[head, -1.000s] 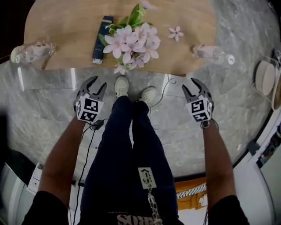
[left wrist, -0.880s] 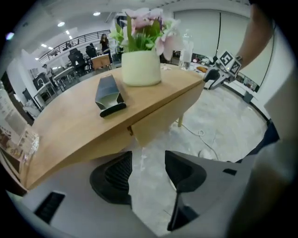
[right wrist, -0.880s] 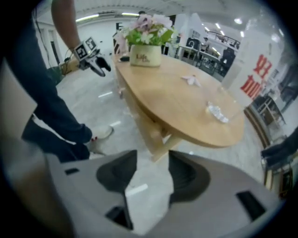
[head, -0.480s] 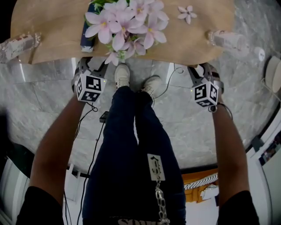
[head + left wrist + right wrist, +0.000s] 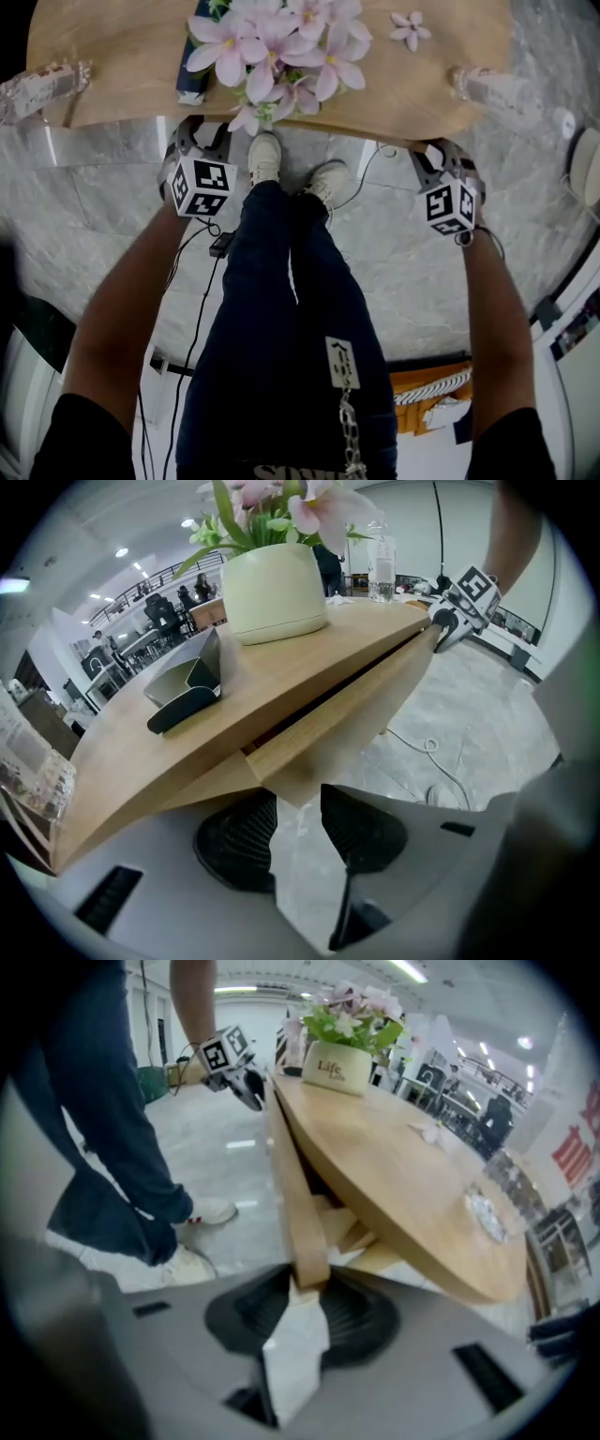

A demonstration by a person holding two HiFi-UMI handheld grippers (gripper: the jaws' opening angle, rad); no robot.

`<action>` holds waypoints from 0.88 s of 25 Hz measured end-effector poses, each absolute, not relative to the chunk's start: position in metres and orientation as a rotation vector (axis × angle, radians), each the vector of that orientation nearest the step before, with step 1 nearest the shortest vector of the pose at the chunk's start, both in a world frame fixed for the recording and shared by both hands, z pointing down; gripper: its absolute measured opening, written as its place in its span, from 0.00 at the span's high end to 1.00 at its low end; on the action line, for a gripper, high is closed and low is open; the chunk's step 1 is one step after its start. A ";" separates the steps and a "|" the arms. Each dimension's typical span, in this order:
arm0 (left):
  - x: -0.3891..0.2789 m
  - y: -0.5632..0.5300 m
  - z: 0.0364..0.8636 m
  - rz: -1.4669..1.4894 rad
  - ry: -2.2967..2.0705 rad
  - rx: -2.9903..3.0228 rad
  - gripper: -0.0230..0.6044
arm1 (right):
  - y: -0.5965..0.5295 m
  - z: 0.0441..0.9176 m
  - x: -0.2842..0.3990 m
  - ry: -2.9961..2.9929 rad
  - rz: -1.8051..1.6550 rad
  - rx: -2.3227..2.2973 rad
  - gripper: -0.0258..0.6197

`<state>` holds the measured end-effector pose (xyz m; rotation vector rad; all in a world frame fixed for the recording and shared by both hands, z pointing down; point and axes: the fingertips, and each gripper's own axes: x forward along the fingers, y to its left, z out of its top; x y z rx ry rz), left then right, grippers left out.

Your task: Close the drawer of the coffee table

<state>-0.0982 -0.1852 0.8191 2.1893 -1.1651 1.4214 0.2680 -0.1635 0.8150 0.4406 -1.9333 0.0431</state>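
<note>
The oval wooden coffee table [image 5: 122, 84] has its drawer pulled out a little, so the drawer front [image 5: 356, 700] juts from under the top. My left gripper [image 5: 298, 794] sits at the front's left end. Its jaws have just been closing, and the pads [image 5: 234, 841] now pinch the panel's lower corner. At the other end my right gripper [image 5: 305, 1288] has also just been closing, and its pads clamp the drawer front [image 5: 291, 1185] from both sides. In the head view the left gripper [image 5: 202, 139] and right gripper [image 5: 441, 155] reach under the table's near edge.
A pot of pink flowers [image 5: 281, 47] and a dark blue box [image 5: 192, 56] stand on the tabletop. Clear bottles [image 5: 42, 84] [image 5: 502, 89] lie at its two ends. The person's legs and shoes [image 5: 267, 159] stand between the grippers. A cable [image 5: 431, 752] trails on the marble floor.
Both grippers have gone forward and down from open air in front of the table to its near edge. Their jaws, spread wide before, have drawn in on the drawer front.
</note>
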 end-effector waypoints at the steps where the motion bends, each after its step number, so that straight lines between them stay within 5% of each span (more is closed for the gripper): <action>1: -0.098 -0.180 0.819 1.423 -1.154 2.187 0.70 | -0.159 0.815 0.268 -1.938 0.042 0.425 0.78; 22: -0.098 -0.123 0.819 1.545 -0.985 2.206 0.71 | -0.101 0.816 0.265 -1.948 0.183 0.428 0.78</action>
